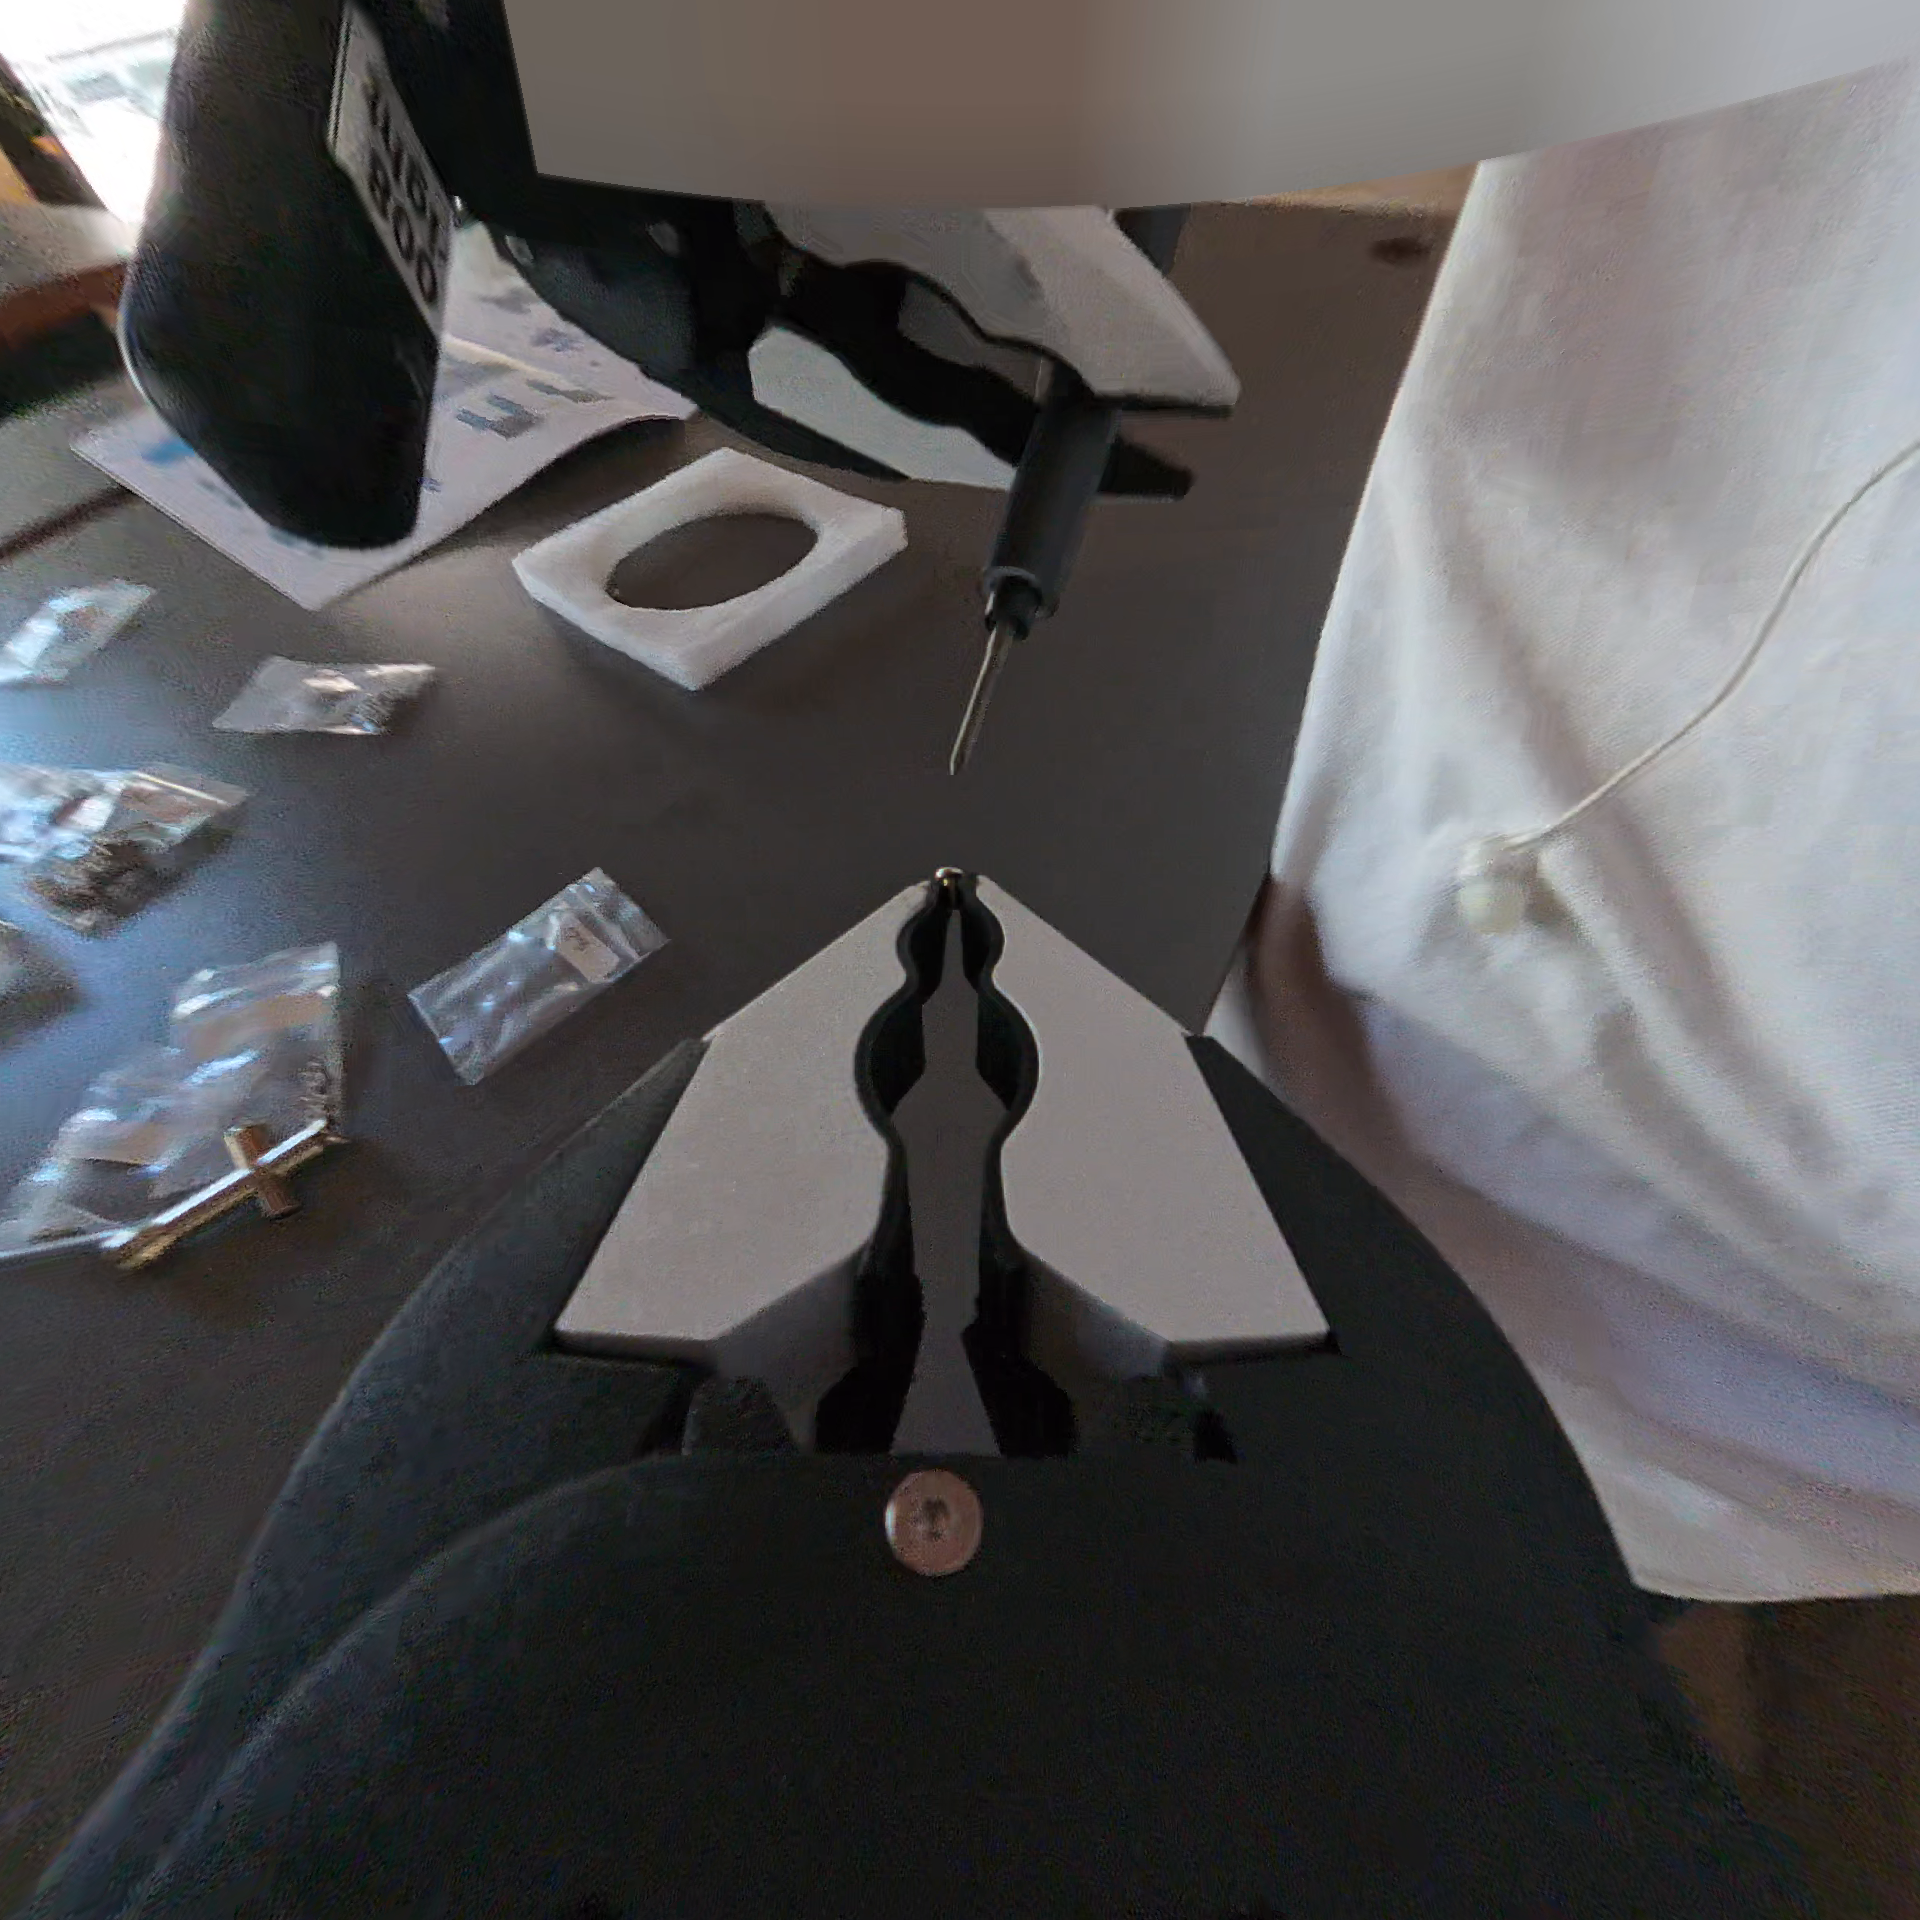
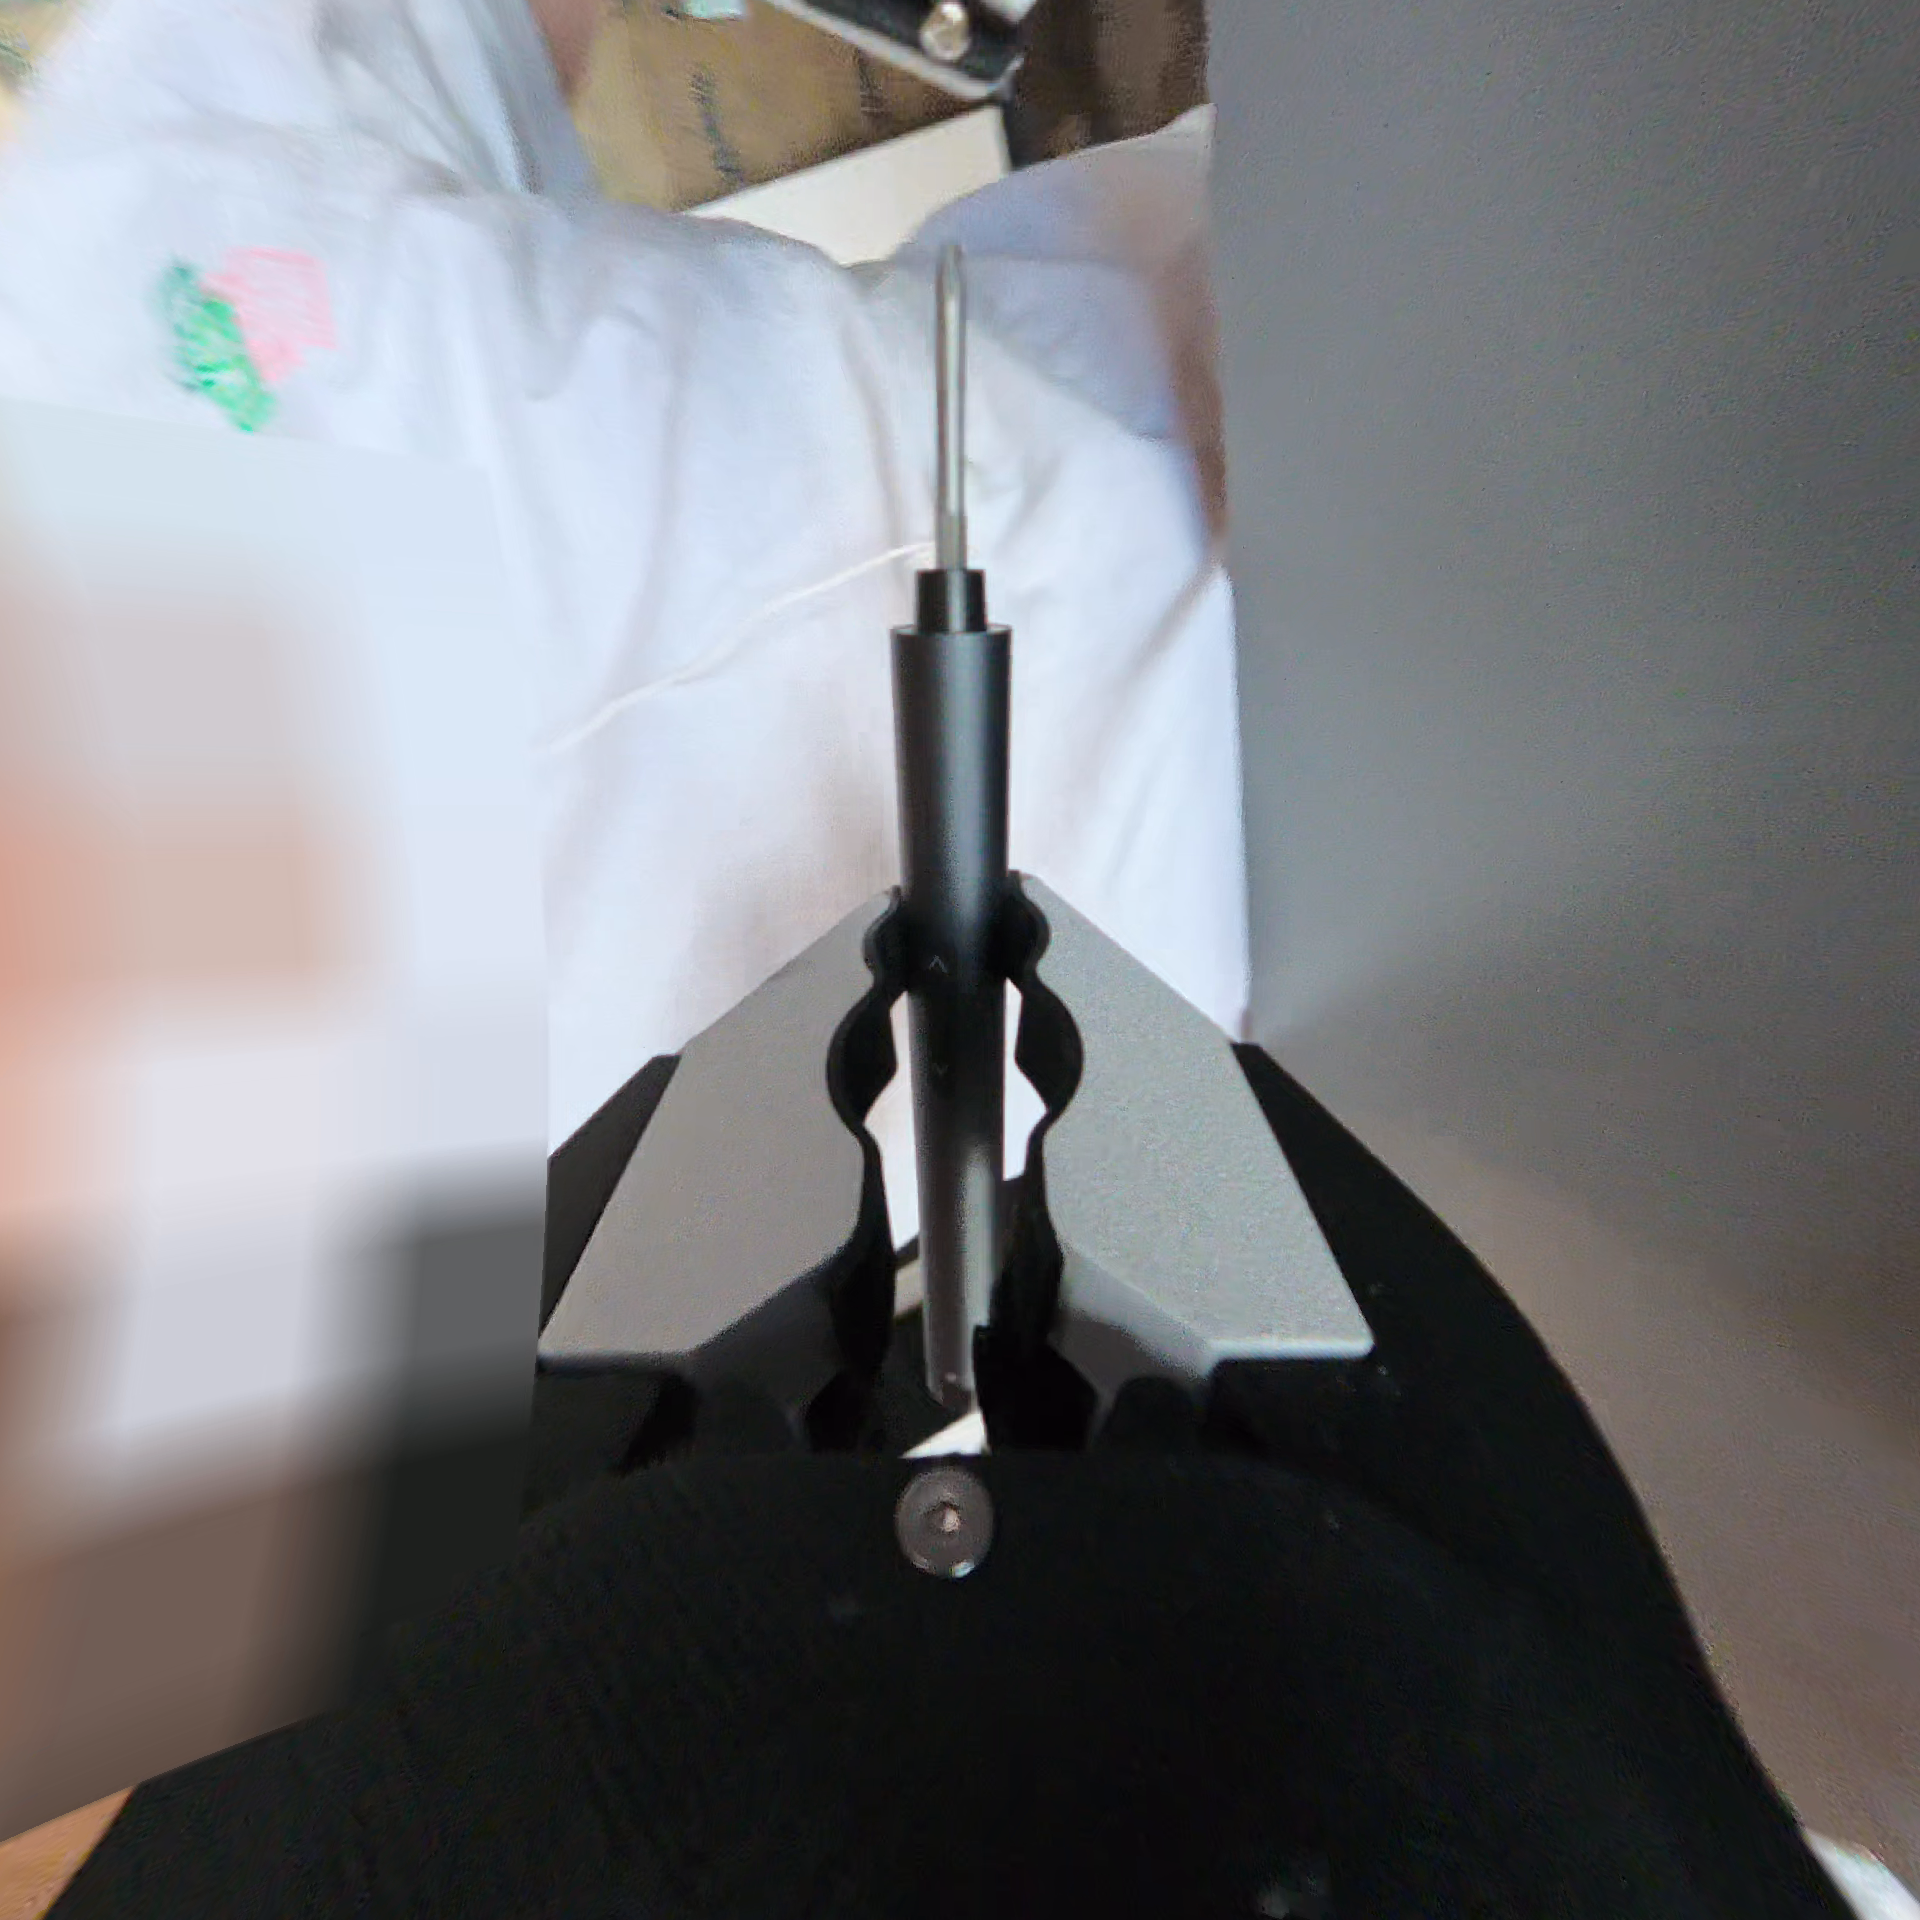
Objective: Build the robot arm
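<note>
While left tool pinches a screw | right tool clamps screwdriver | bags hold parts

the left gripper has matt grey fingers of grainy plastic with smooth black liners; a tiny shiny metal screw sits pinched at the tips. the screwdriver has a satin dark-grey metal-looking barrel and a bright polished steel bit, clamped in the right gripper, whose fingers are likewise grainy grey. the counter is matt dark grey and smooth. at ten o'clock lies a white foam frame, soft and slightly rough; at nine o'clock, glossy clear plastic bags; a shiny metal cross-shaped part at eight. the white shirt is matt woven cloth
</note>
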A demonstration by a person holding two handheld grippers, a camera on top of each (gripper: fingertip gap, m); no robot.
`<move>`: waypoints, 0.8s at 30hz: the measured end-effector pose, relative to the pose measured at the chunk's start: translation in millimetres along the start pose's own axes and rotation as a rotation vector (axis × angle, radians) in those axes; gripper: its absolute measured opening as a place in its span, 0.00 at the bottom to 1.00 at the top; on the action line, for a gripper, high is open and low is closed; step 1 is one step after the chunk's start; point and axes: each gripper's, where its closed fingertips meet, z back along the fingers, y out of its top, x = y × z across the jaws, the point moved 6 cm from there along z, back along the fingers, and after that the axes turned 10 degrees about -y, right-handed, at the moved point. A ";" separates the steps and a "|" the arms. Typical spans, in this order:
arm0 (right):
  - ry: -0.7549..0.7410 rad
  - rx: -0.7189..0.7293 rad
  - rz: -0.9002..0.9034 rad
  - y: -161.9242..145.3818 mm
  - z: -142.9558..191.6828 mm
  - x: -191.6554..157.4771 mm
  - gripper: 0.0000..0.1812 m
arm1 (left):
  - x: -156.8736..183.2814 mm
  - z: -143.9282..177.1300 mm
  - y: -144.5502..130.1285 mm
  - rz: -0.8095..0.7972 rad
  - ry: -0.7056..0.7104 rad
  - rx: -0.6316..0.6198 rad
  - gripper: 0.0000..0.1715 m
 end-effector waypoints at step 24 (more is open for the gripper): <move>-0.246 -0.035 0.254 2.0 8.0 -8.0 0.09 | -7.5 -0.2 19.6 0.298 -0.391 0.158 0.00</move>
